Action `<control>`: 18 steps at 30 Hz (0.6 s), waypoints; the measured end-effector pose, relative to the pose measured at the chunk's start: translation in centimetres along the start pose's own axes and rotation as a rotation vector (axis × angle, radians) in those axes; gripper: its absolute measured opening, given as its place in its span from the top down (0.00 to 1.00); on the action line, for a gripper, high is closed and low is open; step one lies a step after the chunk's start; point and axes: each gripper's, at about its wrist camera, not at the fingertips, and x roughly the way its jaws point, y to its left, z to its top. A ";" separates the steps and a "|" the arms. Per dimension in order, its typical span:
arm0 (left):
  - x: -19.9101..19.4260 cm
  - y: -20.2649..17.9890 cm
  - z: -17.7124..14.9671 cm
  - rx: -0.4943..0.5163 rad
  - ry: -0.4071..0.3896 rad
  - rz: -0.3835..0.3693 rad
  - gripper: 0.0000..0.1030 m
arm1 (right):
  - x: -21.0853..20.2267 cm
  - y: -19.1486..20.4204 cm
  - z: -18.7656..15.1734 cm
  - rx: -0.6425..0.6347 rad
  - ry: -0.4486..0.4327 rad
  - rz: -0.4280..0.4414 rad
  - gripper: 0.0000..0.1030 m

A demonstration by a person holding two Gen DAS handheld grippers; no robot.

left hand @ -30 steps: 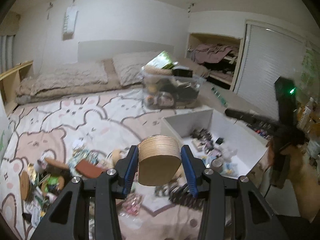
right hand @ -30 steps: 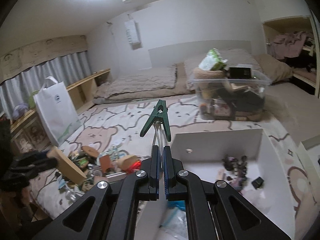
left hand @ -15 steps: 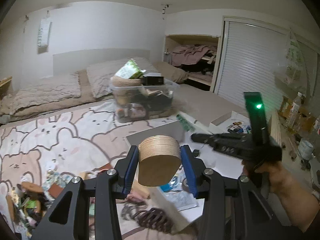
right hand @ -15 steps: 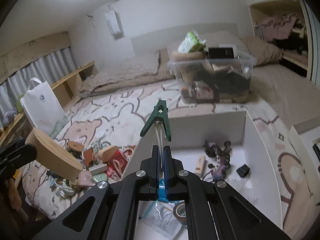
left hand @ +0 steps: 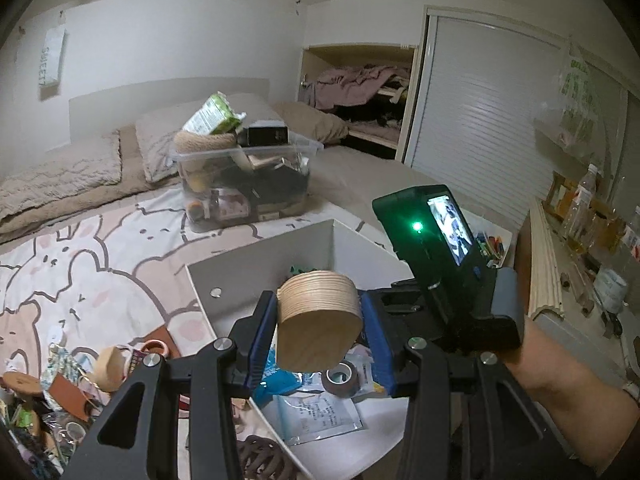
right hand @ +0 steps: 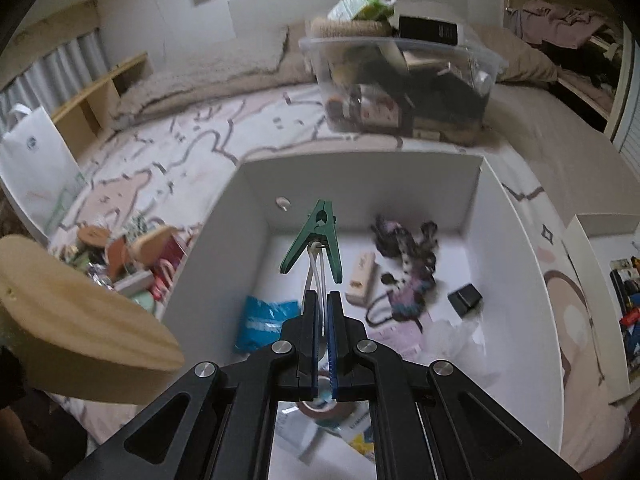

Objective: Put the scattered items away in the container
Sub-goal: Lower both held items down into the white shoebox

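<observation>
My left gripper [left hand: 318, 334] is shut on a round stack of wooden discs [left hand: 318, 322], held over the near left corner of the white open box [left hand: 256, 276]. The same wooden stack [right hand: 80, 320] fills the left edge of the right wrist view. My right gripper [right hand: 324, 312] is shut on the white wire loop of a green clothes peg [right hand: 316, 234], which sticks up above the box [right hand: 516, 264]. Inside the box lie a blue packet [right hand: 262, 320], a tape roll [left hand: 340, 378], a dark patterned bundle [right hand: 404, 268], a small wooden block [right hand: 362, 278] and a black cube [right hand: 464, 300].
Scattered small items [left hand: 68, 384] lie on the patterned blanket left of the box. A full clear plastic bin [left hand: 244, 184] stands behind it. A white bag [right hand: 36, 176] leans at the far left. The right hand's device [left hand: 432, 248] and forearm [left hand: 568, 380] are on the right.
Both grippers swung over the white box. The left one carried the wooden stack rightward from the pile of items. The right one tipped downward with the peg, so the box floor now fills its view.
</observation>
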 end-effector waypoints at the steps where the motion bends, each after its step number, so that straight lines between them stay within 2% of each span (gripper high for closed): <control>1: 0.3 0.0 -0.1 0.001 0.005 0.001 0.58 | 0.1 -0.2 -0.2 -0.002 0.011 -0.009 0.96; 7: 2.6 -0.1 -0.6 -0.008 0.036 0.006 0.58 | 0.5 -1.3 -1.0 -0.015 0.057 -0.051 0.97; 18: 6.7 -0.2 -0.3 -0.003 0.103 0.031 0.58 | 0.8 -2.2 -1.2 -0.039 0.092 -0.029 0.97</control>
